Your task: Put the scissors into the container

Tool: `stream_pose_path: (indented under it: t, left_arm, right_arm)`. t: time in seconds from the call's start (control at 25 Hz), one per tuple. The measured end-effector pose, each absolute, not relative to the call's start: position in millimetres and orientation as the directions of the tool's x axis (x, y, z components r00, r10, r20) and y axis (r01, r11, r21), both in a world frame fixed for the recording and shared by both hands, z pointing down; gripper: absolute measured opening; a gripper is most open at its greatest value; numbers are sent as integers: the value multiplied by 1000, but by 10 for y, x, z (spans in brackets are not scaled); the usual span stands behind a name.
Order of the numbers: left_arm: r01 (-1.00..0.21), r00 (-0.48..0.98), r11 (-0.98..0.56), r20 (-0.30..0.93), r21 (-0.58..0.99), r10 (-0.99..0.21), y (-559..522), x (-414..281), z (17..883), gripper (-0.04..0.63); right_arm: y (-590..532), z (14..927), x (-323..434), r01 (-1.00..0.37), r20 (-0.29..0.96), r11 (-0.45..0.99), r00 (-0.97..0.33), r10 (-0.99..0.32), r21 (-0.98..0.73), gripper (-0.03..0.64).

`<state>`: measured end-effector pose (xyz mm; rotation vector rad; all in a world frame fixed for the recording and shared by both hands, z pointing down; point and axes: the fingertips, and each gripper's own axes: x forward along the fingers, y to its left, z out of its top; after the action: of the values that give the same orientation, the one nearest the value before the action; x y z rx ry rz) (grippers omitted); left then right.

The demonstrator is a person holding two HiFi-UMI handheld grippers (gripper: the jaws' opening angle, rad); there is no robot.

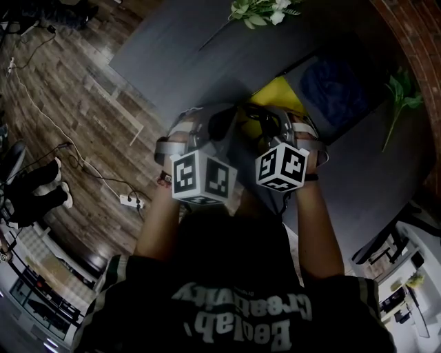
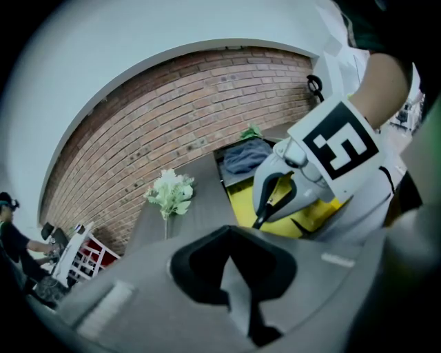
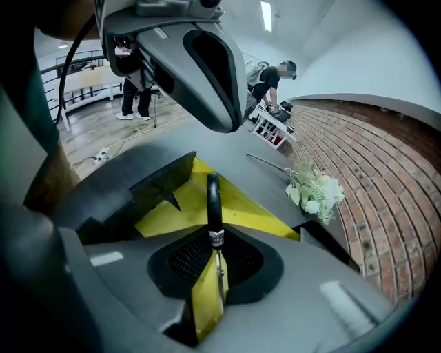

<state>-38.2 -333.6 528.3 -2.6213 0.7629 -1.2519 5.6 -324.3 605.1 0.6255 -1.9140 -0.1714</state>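
The scissors [image 3: 213, 200] stand edge-on between the pads of my right gripper [image 3: 215, 255], black handle pointing away. That gripper is shut on them. It hangs over the yellow container [image 3: 238, 203] on the dark table. In the head view the right gripper [image 1: 265, 127] and left gripper [image 1: 210, 127] sit side by side just in front of the yellow container [image 1: 279, 93]. The left gripper view shows the right gripper [image 2: 275, 200] holding the dark scissors [image 2: 264, 215] above the yellow container [image 2: 313, 220]. My left gripper [image 2: 234, 276] has a narrow gap with nothing in it.
A dark tray with blue cloth [image 1: 337, 89] lies beside the yellow container. White flowers [image 1: 265, 10] lie at the table's far end, and a green sprig [image 1: 403, 93] at the right. A brick wall [image 3: 386, 179] runs behind. People [image 3: 269, 79] stand in the background.
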Motion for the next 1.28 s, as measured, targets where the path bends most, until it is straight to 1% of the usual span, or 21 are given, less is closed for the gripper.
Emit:
stream_pose_path:
  t: [0.44, 0.6, 0.92, 1.12, 1.28]
  left_arm:
    - [-385, 524, -865, 695, -323, -492, -3336, -422, 5310, 2]
    - [-386, 523, -864, 694, -324, -494, -3342, -429, 5303, 2]
    - [-380, 520, -865, 698, -328, -493, -3325, -411, 5325, 2]
    - [-378, 522, -865, 697, -329, -492, -3308, -390, 5327, 2]
    - [-374, 523, -868, 699, -326, -488, -3305, -374, 5343, 2]
  right_arm:
    - [-3278, 6108, 64, -359, 823, 852, -289, -489, 380, 55]
    - [-3265, 6102, 61, -373, 826, 853, -292, -482, 366, 87]
    - [-3233, 6103, 52, -381, 831, 860, -308, -463, 338, 101]
    - [-3186, 6089, 37, -388, 834, 868, -327, -444, 309, 135]
    - [-3167, 6097, 30, -382, 840, 875, -330, -429, 297, 141]
